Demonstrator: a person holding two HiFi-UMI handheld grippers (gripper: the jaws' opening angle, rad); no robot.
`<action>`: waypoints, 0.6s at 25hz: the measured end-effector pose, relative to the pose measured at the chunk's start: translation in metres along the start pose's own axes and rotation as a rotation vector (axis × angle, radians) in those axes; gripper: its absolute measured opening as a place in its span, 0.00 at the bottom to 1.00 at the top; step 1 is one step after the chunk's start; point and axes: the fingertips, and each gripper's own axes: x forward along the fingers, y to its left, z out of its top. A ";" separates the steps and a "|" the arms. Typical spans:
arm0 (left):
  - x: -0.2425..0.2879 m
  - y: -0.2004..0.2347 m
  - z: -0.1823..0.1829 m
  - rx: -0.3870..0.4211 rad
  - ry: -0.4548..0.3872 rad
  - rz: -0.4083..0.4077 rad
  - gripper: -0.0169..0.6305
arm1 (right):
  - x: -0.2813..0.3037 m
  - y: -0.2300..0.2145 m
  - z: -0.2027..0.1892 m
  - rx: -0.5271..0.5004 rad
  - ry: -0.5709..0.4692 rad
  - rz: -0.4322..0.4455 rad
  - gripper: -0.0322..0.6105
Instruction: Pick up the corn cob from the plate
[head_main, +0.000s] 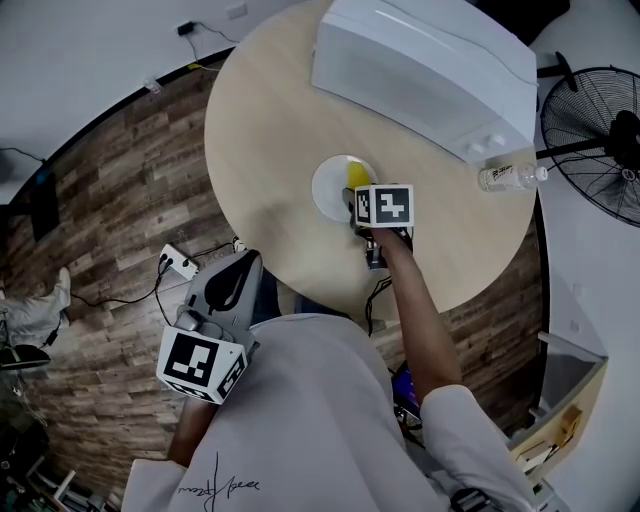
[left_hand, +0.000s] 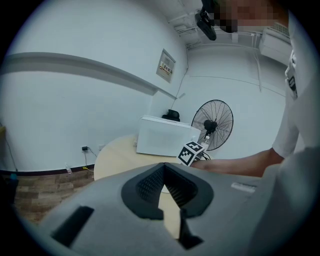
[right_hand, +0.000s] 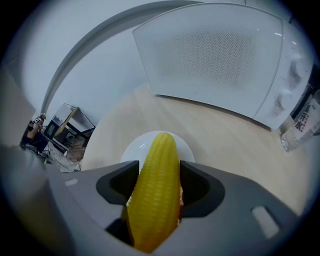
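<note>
A yellow corn cob (right_hand: 157, 190) sits lengthwise between the jaws of my right gripper (right_hand: 159, 175), and both pads press its sides. Its far tip reaches over the small white plate (right_hand: 132, 147). From the head view the right gripper (head_main: 362, 198) hangs steeply down over the plate (head_main: 328, 185) on the round wooden table (head_main: 270, 130), with a bit of the corn cob (head_main: 355, 176) showing past the marker cube. Whether the cob still rests on the plate I cannot tell. My left gripper (head_main: 245, 262) is held off the table's near edge, shut and empty; its tips (left_hand: 163, 166) meet.
A white microwave (head_main: 420, 70) stands at the table's far side, close behind the plate. A clear water bottle (head_main: 510, 177) lies at the table's right edge. A black floor fan (head_main: 595, 140) stands to the right. A power strip (head_main: 178, 263) with cables lies on the wooden floor.
</note>
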 end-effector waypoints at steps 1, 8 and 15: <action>0.000 -0.001 0.000 -0.005 -0.002 -0.002 0.02 | -0.001 0.000 0.001 -0.001 -0.003 0.002 0.47; -0.003 -0.005 0.000 -0.028 -0.018 -0.013 0.02 | -0.011 0.001 0.000 0.003 -0.027 0.014 0.47; -0.004 -0.010 0.002 -0.026 -0.022 -0.016 0.02 | -0.022 0.001 0.002 0.010 -0.059 0.024 0.47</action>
